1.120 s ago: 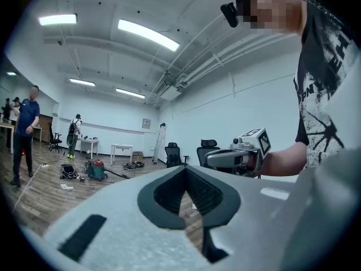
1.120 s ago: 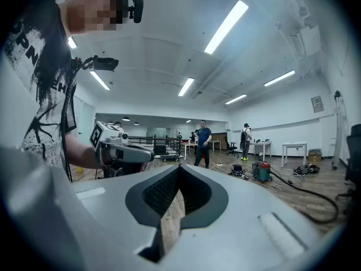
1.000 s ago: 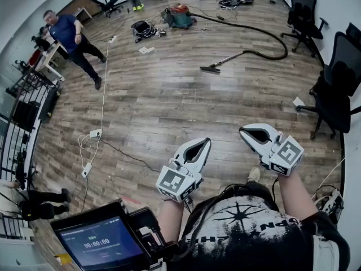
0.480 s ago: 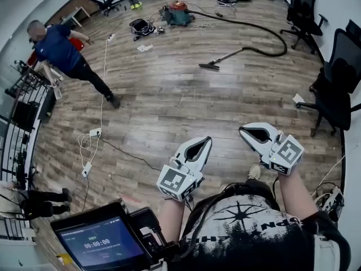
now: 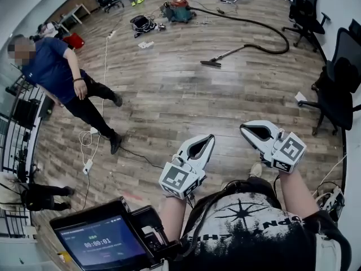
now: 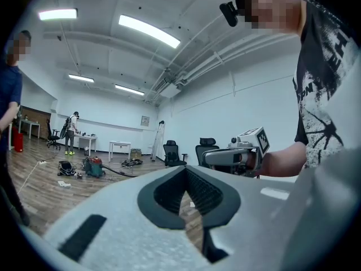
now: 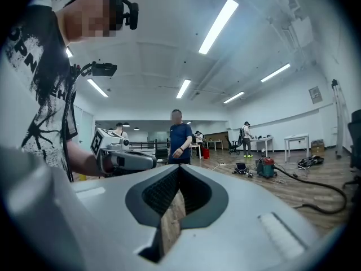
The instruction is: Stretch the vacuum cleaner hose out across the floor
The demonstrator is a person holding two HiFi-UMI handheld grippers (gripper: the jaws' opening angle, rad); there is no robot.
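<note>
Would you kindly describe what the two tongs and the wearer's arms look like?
The left tongs and right tongs are white shells tapering to a point, with dark ribbed pads around a teardrop opening. Each carries a cube of black-and-white square markers. The wearer's T-shirt is black, white-printed, short-sleeved.

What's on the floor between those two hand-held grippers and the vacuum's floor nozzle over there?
Only bare wood floor lies between the left gripper, the right gripper and the nozzle; the head view shows it.

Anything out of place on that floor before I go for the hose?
Yes: a person in a blue shirt stands over the white cable at left. The hose lies bowed, not straight, and loose paper lies near the vacuum cleaner.
</note>
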